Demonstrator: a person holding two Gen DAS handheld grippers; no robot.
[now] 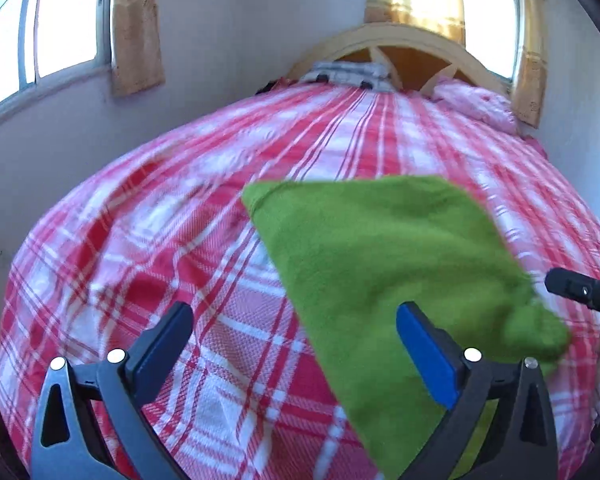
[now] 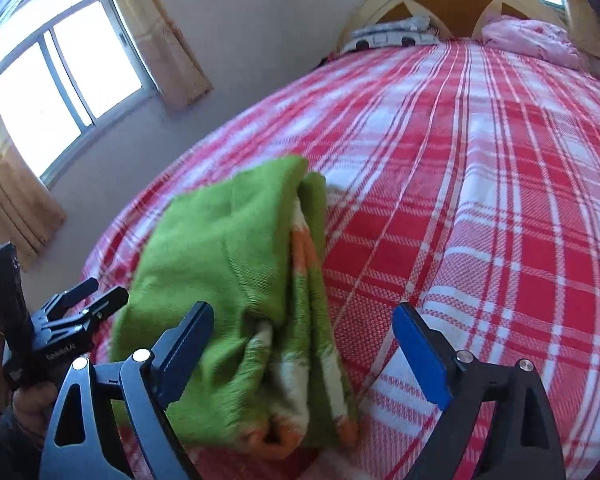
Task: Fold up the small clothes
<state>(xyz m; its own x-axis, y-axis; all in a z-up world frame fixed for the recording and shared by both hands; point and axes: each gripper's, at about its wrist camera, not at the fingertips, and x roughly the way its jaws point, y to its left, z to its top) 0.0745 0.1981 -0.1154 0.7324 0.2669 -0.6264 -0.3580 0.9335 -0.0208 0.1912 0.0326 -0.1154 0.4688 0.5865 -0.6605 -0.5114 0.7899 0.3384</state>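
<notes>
Your left gripper and right gripper both had released jaws; the folded green cloth lay on the bed.

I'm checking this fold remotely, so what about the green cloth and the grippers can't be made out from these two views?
- Left wrist view: the green cloth is motion-blurred; its near end is cut off by the bottom edge and the left gripper frame.
- Right wrist view: how many layers the cloth has; blur hides the folds.
- Right wrist view: the cloth's underside and near end, hidden behind the right gripper finger.
</notes>
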